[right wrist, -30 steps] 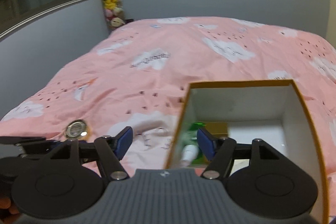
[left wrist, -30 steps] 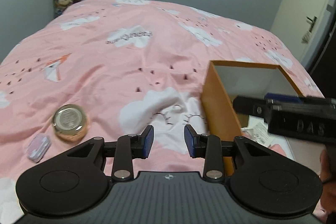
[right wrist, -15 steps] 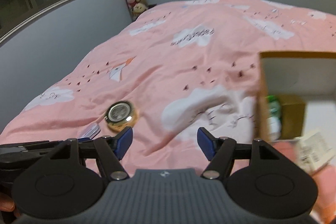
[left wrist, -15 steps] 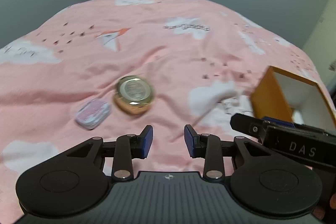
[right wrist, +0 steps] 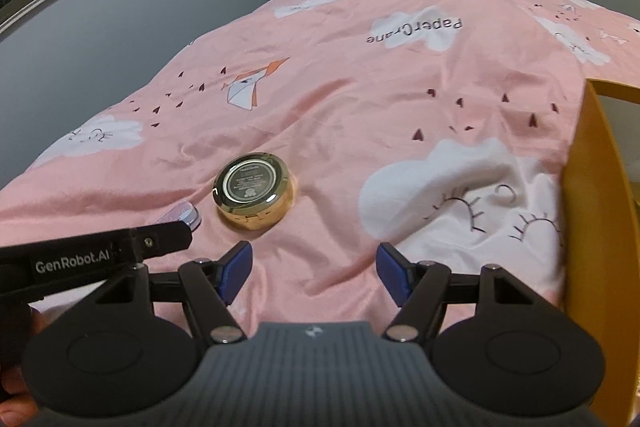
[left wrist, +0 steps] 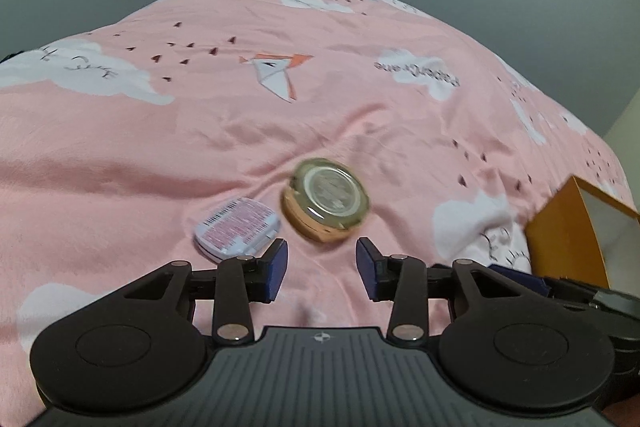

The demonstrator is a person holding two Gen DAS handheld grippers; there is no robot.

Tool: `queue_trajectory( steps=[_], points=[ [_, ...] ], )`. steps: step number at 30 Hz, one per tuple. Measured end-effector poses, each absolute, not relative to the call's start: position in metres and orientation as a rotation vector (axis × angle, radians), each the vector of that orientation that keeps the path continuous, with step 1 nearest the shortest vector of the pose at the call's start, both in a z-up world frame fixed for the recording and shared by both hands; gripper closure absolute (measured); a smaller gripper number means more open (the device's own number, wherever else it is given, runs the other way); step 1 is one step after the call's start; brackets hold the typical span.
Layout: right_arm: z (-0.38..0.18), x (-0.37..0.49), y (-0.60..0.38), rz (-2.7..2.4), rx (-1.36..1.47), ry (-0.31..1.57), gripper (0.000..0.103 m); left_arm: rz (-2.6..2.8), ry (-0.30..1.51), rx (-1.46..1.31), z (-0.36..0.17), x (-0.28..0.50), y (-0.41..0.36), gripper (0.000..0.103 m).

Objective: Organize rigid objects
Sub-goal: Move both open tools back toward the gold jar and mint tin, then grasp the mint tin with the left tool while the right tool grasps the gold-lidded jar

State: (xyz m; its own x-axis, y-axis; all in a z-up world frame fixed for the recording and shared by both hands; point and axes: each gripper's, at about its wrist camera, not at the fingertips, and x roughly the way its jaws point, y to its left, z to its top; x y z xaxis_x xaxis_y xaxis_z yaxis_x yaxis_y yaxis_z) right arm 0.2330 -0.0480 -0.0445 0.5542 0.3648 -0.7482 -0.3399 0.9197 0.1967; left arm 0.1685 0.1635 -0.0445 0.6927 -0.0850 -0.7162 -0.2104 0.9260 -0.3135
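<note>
Here, gold round compact (left wrist: pixel 326 201) on pink bedspread (left wrist: pixel 200 139), flat pink case (left wrist: pixel 236 229) touching at nine o'clock; left gripper (left wrist: pixel 320 269) opening, empty, at six o'clock; right gripper (right wrist: pixel 314 273) wide, empty; orange box (right wrist: pixel 588 227) at three o'clock.

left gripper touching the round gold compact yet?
Apart. The left wrist view shows pink bedding between the left gripper, jaws opening and empty, and the round gold compact.

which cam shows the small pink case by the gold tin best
The left wrist view. There the pink case lies flat with its whole labelled face showing, just left of the gold tin. In the right wrist view only a sliver of it peeks out behind the left gripper's finger.
</note>
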Motion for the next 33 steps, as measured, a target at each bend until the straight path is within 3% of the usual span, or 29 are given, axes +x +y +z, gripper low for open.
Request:
queue_trajectory(
  steps=[10, 14, 23, 29, 33],
  points=[
    [-0.066, 0.258, -0.027, 0.445, 0.033, 0.945, 0.043, 0.201, 0.817, -0.378, -0.064, 0.18, 0.187, 0.054],
    [-0.073, 0.263, -0.021, 0.46, 0.029, 0.957, 0.043, 0.219, 0.832, -0.345, -0.071, 0.186, 0.186, 0.044],
    [-0.078, 0.28, -0.006, 0.464, 0.027, 0.973, 0.043, 0.243, 0.866, -0.207, -0.088, 0.194, 0.173, 0.041],
    [-0.077, 0.28, -0.002, 0.468, 0.01, 0.968, 0.043, 0.276, 0.822, -0.031, -0.086, 0.193, 0.15, 0.042],
    [-0.078, 0.281, -0.002, 0.46, 0.008, 0.975, 0.043, 0.26, 0.836, 0.023, -0.09, 0.196, 0.143, 0.056]
  ],
)
